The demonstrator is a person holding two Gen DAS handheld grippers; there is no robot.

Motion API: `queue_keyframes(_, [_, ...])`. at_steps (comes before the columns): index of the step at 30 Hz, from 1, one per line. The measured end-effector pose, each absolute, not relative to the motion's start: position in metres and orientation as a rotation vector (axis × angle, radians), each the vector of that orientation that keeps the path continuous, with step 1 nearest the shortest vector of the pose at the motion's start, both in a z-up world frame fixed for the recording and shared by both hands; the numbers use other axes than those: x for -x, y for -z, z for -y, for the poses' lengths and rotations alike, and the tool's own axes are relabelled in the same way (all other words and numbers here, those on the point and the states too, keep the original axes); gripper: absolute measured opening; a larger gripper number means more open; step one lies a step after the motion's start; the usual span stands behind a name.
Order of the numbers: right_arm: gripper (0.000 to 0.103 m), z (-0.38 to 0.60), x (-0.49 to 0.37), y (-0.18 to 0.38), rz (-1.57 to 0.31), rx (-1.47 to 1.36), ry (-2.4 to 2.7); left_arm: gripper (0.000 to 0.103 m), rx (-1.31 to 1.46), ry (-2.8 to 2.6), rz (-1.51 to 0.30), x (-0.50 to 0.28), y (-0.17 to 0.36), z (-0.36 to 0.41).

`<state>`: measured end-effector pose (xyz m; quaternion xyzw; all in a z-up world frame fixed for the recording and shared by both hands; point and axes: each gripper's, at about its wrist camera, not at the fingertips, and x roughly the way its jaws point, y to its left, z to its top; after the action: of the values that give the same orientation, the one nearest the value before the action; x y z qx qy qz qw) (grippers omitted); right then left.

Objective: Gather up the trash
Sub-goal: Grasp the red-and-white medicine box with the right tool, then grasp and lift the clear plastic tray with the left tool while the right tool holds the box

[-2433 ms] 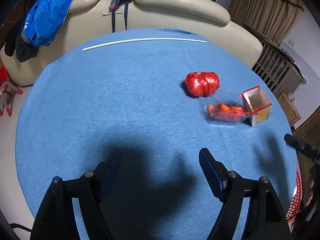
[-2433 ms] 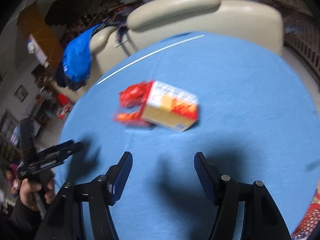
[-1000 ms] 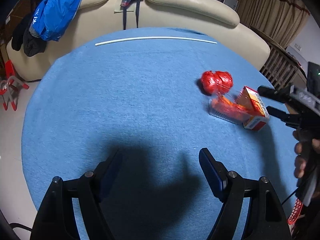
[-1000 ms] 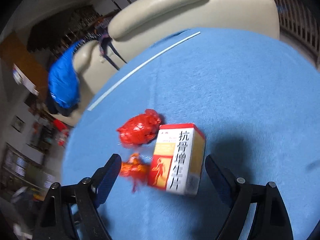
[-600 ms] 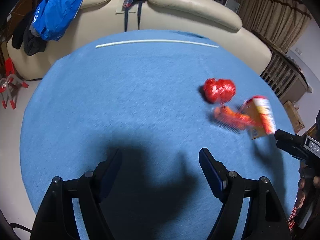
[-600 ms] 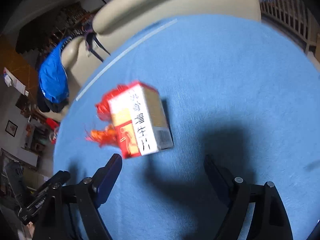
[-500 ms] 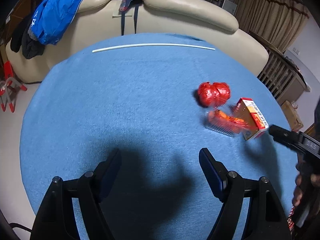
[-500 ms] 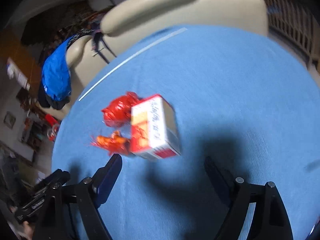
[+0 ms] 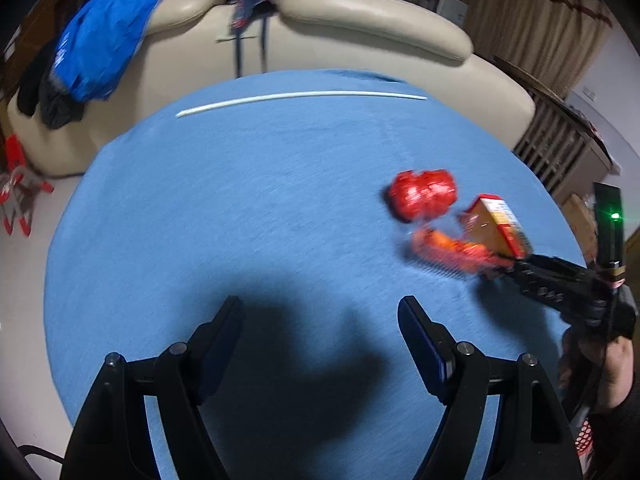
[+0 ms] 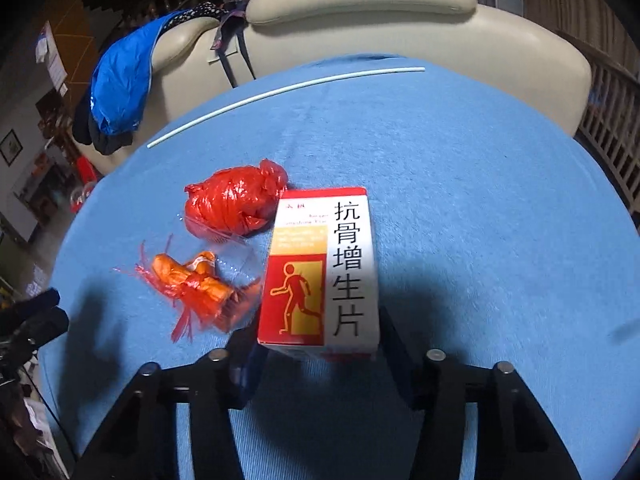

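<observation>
A red and white medicine box (image 10: 322, 268) with Chinese writing lies on the blue table, its near end between the fingers of my right gripper (image 10: 318, 344); the jaws stand open around it. Left of the box lie a balled red plastic bag (image 10: 236, 204) and a clear wrapper with orange scraps (image 10: 196, 292). In the left wrist view the box (image 9: 494, 226), the red bag (image 9: 422, 196) and the orange wrapper (image 9: 452, 250) sit at the right, with the right gripper's tip reaching them. My left gripper (image 9: 320, 320) is open and empty over bare cloth.
A white rod (image 9: 300, 98) lies across the far side of the round blue table (image 9: 200, 208). A cream sofa (image 9: 360, 32) stands behind it with a blue jacket (image 9: 104, 44) over its left end. A wooden railing (image 9: 560, 152) is at the right.
My right gripper has moved in on the medicine box, so the box now lies between its open fingers. The left gripper has hardly moved.
</observation>
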<state>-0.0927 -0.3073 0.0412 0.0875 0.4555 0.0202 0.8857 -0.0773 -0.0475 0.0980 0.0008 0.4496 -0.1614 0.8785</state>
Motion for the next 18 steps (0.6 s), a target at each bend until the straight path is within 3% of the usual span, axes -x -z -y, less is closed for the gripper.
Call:
queue_keyframes(9, [0.050,0.335,0.114,-0.040,-0.926,-0.324,-0.043,0.082,-0.165,0.388,-0.955,0.031,-0.099,0.145])
queue_keyframes(14, [0.050,0.343,0.127,-0.037,-0.913,-0.368,-0.053,0.084,-0.200,0.299,-1.076,0.056,-0.055,0.122])
queue_keyframes(18, [0.050,0.343,0.130,-0.038,-0.899,-0.386,-0.061,0.084,-0.193,0.275,-1.032,0.098,-0.055,0.087])
